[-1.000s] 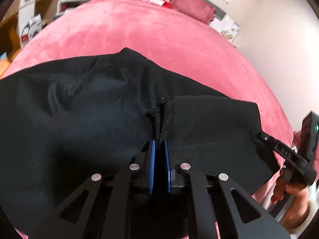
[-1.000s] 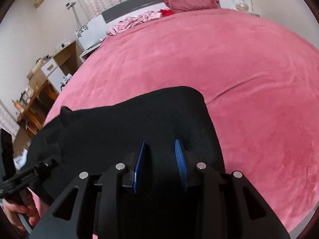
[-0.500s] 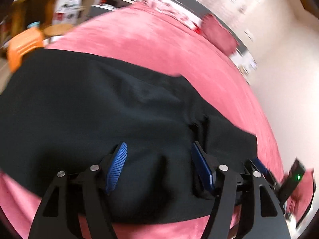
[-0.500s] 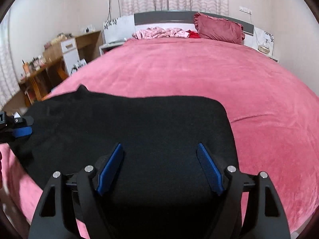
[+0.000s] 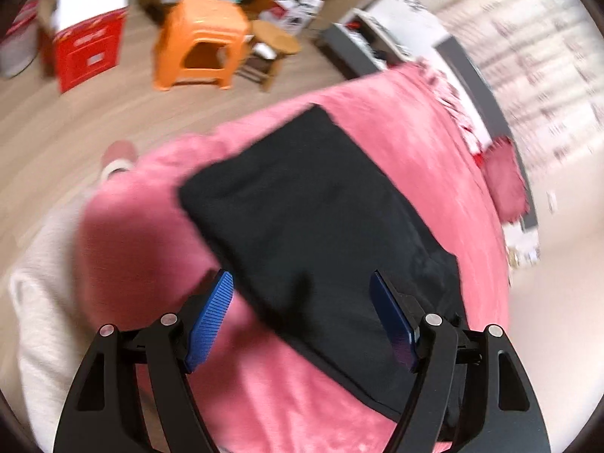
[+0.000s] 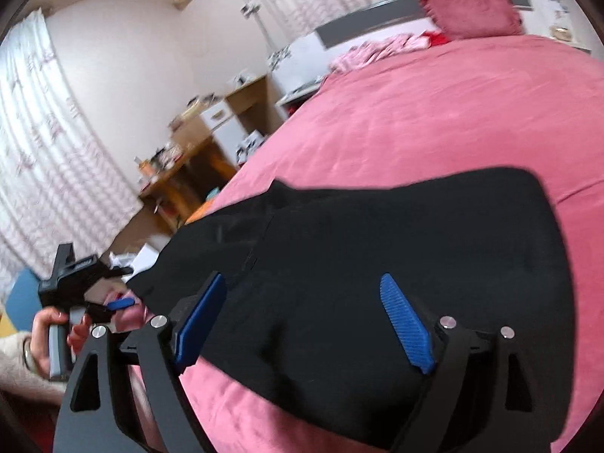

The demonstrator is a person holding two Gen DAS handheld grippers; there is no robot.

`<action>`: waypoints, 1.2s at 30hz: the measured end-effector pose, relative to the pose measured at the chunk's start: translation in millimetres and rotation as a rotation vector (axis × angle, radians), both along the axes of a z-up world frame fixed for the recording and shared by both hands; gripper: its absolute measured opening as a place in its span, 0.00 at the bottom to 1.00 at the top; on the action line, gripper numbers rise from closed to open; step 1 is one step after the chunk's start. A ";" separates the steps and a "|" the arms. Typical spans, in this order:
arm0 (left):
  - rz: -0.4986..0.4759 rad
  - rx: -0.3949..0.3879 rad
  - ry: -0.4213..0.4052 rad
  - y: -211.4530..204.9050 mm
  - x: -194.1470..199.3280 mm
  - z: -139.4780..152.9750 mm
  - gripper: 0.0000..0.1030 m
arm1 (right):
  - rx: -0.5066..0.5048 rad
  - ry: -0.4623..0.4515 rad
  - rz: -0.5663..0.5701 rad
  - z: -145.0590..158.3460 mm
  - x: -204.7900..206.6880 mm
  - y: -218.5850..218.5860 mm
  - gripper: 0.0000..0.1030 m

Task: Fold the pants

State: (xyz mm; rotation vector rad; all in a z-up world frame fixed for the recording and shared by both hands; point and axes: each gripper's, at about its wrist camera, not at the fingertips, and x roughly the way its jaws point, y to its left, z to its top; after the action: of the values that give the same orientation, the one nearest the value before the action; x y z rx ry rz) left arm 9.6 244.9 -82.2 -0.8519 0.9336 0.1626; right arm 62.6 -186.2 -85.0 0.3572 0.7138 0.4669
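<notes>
Black pants (image 5: pixel 321 219) lie folded flat on the pink bed cover, near the bed's front edge. They also show in the right wrist view (image 6: pixel 396 249). My left gripper (image 5: pixel 302 313) is open and empty, held above the pants' near edge. My right gripper (image 6: pixel 305 317) is open and empty, above the pants' near edge too. The left gripper also shows at the far left of the right wrist view (image 6: pixel 117 294), off the pants' left end, with a hand on its handle.
The pink bed (image 6: pixel 434 113) stretches back to a dark red pillow (image 6: pixel 472 15) and pink clothes (image 6: pixel 377 51). An orange stool (image 5: pixel 200 37), a red box (image 5: pixel 87 49) and a wooden desk (image 6: pixel 181 185) stand on the floor at the left.
Both grippers opened and let go of the pants, then drew back. The left gripper swung to the left, so the floor and stool came into view.
</notes>
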 end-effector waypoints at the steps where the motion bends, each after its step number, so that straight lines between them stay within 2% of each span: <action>1: 0.009 -0.002 0.007 2.7 -2.0 -0.9 0.72 | -0.017 0.010 0.005 -2.1 0.2 3.6 0.82; 3: 0.008 -0.035 0.007 6.5 -1.5 -4.4 0.72 | -0.058 0.039 0.013 -7.8 3.6 9.9 0.82; 6: -0.043 0.011 0.014 1.5 1.7 -5.2 0.72 | -0.066 0.049 0.016 -10.6 7.0 13.1 0.83; 12: -0.033 0.029 0.023 3.4 7.4 -12.6 0.72 | -0.077 0.053 0.017 -14.8 8.3 17.8 0.84; 18: -0.088 0.175 0.069 2.8 32.9 -21.0 0.72 | -0.060 0.051 0.005 -15.2 6.1 12.9 0.84; 24: -0.102 0.256 0.084 2.4 42.7 -27.5 0.72 | -0.057 0.053 0.000 -15.6 5.6 11.9 0.84; 25: -0.101 0.257 0.079 3.4 42.7 -27.6 0.67 | -0.057 0.053 0.000 -15.6 5.6 11.8 0.84; 26: -0.090 0.262 0.075 6.4 41.4 -27.4 0.54 | -0.055 0.053 0.000 -15.9 5.8 11.4 0.84; 27: -0.078 0.253 0.072 11.3 40.0 -28.0 0.48 | -0.052 0.054 -0.001 -16.0 5.7 11.1 0.84; 29: -0.051 0.195 0.051 23.2 35.8 -29.2 0.33 | -0.048 0.055 -0.002 -15.8 5.5 10.4 0.84; 32: -0.041 0.140 0.022 32.4 32.2 -27.2 0.20 | -0.045 0.054 -0.003 -15.7 5.4 9.5 0.84; 36: -0.012 0.062 -0.052 35.6 25.2 -14.1 0.14 | -0.040 0.054 -0.005 -15.9 5.1 8.7 0.84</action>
State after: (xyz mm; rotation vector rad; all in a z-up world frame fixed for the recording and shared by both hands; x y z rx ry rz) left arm 34.8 280.5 -96.3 -0.7900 0.8801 0.1575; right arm 67.7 -177.5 -100.9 0.3342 0.7734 0.4393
